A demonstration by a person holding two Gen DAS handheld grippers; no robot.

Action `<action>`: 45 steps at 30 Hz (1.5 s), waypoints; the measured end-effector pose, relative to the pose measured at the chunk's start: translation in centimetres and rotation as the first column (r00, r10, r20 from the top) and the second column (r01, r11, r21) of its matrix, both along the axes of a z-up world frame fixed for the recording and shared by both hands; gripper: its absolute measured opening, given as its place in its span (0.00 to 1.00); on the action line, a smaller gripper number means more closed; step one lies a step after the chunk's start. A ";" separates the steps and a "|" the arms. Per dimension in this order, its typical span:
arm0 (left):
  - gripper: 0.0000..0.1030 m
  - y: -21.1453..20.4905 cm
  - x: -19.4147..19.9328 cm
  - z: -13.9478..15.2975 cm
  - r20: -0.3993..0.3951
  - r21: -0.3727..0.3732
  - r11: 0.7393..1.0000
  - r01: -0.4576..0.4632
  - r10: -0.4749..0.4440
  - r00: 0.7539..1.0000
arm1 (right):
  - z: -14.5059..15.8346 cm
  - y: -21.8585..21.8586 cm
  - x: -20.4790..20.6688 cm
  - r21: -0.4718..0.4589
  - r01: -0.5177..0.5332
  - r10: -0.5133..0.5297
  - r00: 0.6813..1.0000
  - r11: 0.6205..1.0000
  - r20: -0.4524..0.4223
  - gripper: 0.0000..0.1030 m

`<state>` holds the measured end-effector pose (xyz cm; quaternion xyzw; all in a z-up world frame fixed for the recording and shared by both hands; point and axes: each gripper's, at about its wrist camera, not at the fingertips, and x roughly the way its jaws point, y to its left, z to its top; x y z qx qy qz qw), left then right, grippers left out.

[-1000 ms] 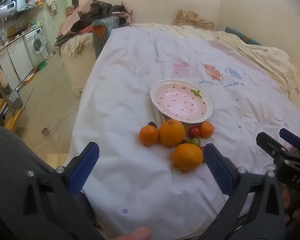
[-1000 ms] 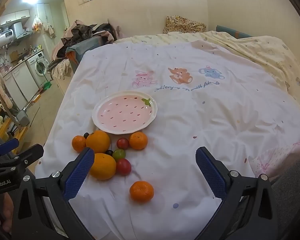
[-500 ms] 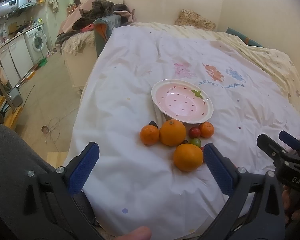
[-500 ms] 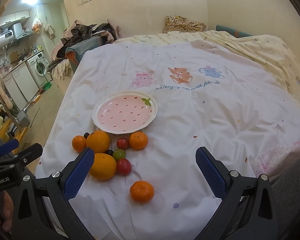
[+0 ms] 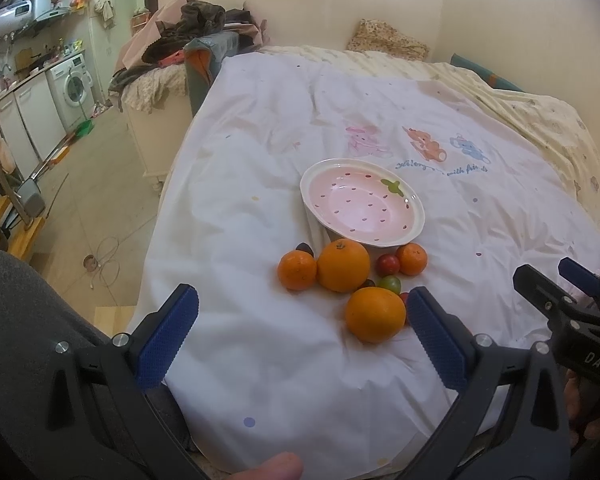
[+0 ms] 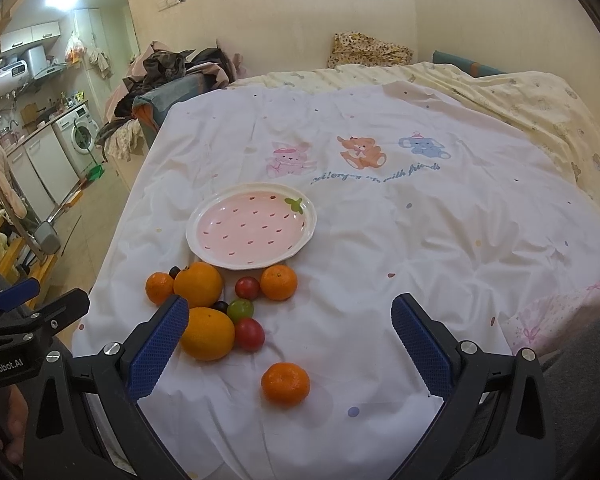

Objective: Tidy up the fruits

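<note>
A pink strawberry-pattern plate [image 5: 414,222] [image 6: 306,232] lies empty on the white bedsheet. In front of it are two large oranges [image 5: 343,265] [image 5: 375,314], small tangerines [image 5: 297,270] [image 5: 411,259], red and green cherry tomatoes [image 6: 249,333] [image 6: 240,309] and dark grapes [image 6: 220,306]. One tangerine [image 6: 285,384] lies apart, nearest me. My left gripper [image 5: 300,330] is open and empty, near the front orange. My right gripper [image 6: 290,354] is open and empty, above the lone tangerine.
The bedsheet [image 6: 380,220] with cartoon animals covers the bed; a yellow quilt [image 6: 540,100] lies at the right. The bed's left edge drops to the floor [image 5: 80,208]. A pile of clothes [image 5: 196,28] sits at the far left corner.
The left gripper has drifted slightly left and back, so the fruit sits a little more to the right in its view. The right gripper has barely moved. Nothing was grasped.
</note>
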<state>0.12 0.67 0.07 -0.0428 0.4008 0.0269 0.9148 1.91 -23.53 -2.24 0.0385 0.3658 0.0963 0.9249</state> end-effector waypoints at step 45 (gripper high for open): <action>1.00 -0.4 0.5 -0.1 -0.028 0.005 1.000 0.016 -0.016 0.999 | -0.8 -0.7 0.9 0.034 -0.026 0.029 0.996 0.999 -0.082 1.00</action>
